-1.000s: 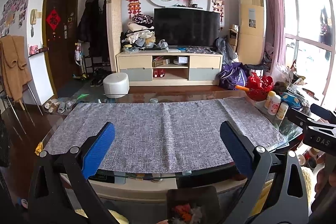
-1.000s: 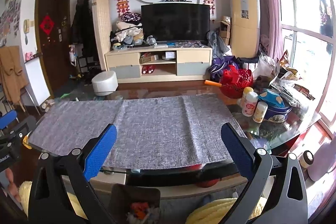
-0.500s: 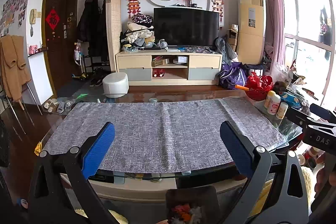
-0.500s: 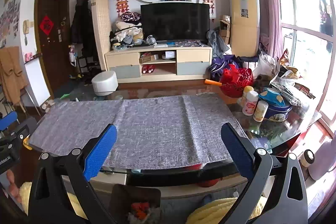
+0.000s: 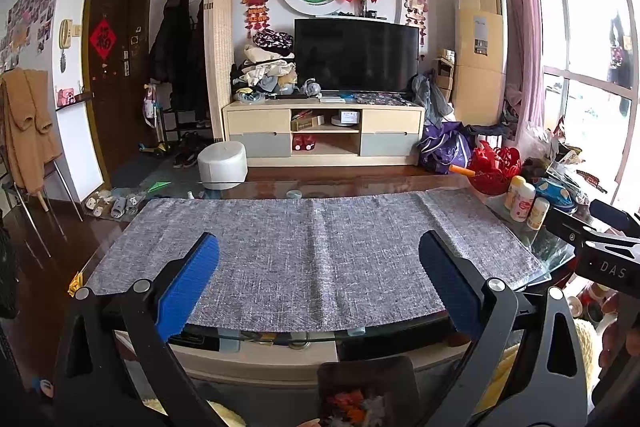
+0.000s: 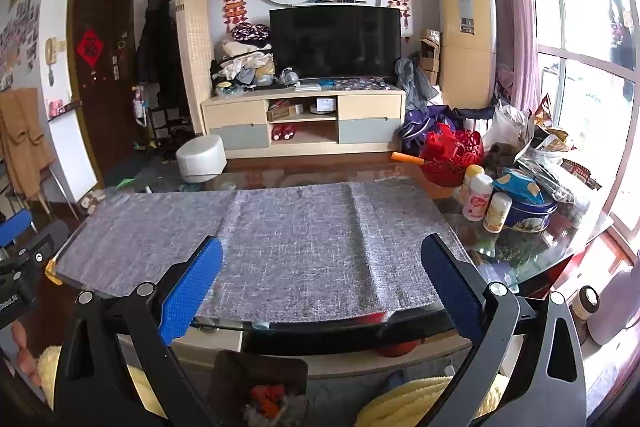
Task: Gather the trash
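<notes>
Trash looks like it's already sitting in that dark bin below the near table edge, orange and pale scraps, cut off by the frame so hard to say what exactly. Nothing has really changed over the last second; both grippers just hang there. Left gripper and right gripper are spread wide, holding nothing. Grey cloth is bare, so I'd guess collecting is basically done.
</notes>
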Demonstrator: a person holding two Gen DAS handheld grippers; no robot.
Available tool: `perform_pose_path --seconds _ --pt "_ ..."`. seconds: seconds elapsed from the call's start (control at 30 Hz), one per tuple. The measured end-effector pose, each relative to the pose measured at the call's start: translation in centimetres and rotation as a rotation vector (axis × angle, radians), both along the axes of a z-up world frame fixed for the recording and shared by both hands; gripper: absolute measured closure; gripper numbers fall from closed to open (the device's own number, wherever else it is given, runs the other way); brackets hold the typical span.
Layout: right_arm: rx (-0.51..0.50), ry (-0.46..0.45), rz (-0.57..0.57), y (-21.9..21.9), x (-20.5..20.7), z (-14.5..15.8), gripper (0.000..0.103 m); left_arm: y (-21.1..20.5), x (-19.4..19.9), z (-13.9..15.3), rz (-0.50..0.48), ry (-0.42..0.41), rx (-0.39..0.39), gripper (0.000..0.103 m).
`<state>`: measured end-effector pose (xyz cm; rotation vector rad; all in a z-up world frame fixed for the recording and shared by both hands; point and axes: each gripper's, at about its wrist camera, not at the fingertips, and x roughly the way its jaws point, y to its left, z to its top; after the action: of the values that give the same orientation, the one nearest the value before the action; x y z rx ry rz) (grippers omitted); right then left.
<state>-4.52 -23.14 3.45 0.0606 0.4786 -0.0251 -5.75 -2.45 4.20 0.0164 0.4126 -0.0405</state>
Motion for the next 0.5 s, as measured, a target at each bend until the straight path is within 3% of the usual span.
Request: perform_pose_path --seconds 0.5 --pt "0.002 0.001 0.0 0.11 -0.11 0.01 0.003 0.01 -0.21 0.54 0.008 -0.005 0.002 0.008"
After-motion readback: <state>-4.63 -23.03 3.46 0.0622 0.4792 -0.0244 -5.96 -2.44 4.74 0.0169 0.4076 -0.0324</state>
